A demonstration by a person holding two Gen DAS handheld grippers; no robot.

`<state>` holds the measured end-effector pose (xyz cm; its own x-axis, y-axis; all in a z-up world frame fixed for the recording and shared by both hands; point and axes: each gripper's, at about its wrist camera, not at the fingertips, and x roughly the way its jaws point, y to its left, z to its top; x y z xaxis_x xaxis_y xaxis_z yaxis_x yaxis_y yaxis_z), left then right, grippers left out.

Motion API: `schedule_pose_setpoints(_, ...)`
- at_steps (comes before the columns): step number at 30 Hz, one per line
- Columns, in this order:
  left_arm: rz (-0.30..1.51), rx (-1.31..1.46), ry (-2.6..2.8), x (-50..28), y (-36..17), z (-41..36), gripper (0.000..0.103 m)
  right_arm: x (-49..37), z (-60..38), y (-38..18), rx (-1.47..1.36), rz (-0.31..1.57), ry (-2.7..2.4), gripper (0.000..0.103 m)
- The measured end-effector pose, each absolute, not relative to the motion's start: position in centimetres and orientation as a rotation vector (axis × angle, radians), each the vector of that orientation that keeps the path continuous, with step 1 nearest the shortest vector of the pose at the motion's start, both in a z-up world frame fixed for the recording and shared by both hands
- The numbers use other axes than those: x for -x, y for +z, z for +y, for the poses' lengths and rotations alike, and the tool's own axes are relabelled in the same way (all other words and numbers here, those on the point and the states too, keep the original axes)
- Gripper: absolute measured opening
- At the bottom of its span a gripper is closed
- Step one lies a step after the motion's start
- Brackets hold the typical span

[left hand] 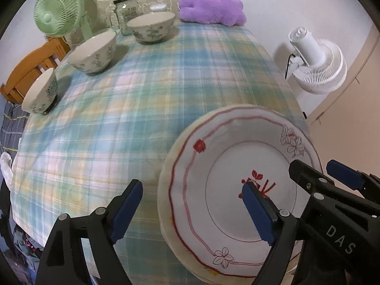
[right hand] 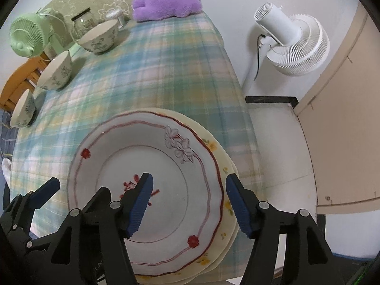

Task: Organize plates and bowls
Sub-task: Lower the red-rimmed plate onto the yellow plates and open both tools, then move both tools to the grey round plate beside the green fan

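A white plate with red rim lines and flowers (left hand: 228, 190) (right hand: 152, 185) lies on top of a cream plate (right hand: 225, 163) at the near right of the table. Three floral bowls stand along the left edge: near (left hand: 40, 92) (right hand: 22, 111), middle (left hand: 92, 52) (right hand: 54, 73), far (left hand: 150, 27) (right hand: 99, 38). My left gripper (left hand: 192, 190) is open, its right finger over the plate, its left finger over the cloth. My right gripper (right hand: 190, 185) is open above the plate's right half, holding nothing; it also shows in the left wrist view (left hand: 342, 173).
The table has a plaid cloth (left hand: 142, 95) (right hand: 154, 71). At the back stand a green fan (left hand: 57, 9) (right hand: 26, 35), a glass jar (left hand: 125, 11) (right hand: 83, 22) and a purple plush (left hand: 211, 9) (right hand: 166, 2). A white fan (left hand: 315, 61) (right hand: 292, 40) stands right of the table. A wooden chair (left hand: 30, 66) is left.
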<state>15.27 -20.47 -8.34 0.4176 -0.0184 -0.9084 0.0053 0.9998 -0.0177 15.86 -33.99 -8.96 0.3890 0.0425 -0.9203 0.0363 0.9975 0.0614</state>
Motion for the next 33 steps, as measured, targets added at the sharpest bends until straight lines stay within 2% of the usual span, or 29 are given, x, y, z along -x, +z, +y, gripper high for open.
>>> schedule_pose_setpoints(11, 1.044, 0.064, -0.01, -15.7, -6.4, -15.3, 0.086, -16.5, -29.6, -6.4, -0.064, 1.085, 0.03, 0.067)
schedule_pose_setpoints(22, 1.045, 0.045, 0.007, -17.6, -5.5, -3.8, 0.085, -18.0, -18.6, -5.1, -0.1, 1.073, 0.016, 0.067)
schedule_pose_setpoints(33, 1.009, 0.032, 0.057, -21.1, -6.0, 8.7, 0.069, -21.2, -5.4, -4.3, -0.122, 0.998, 0.072, 0.067)
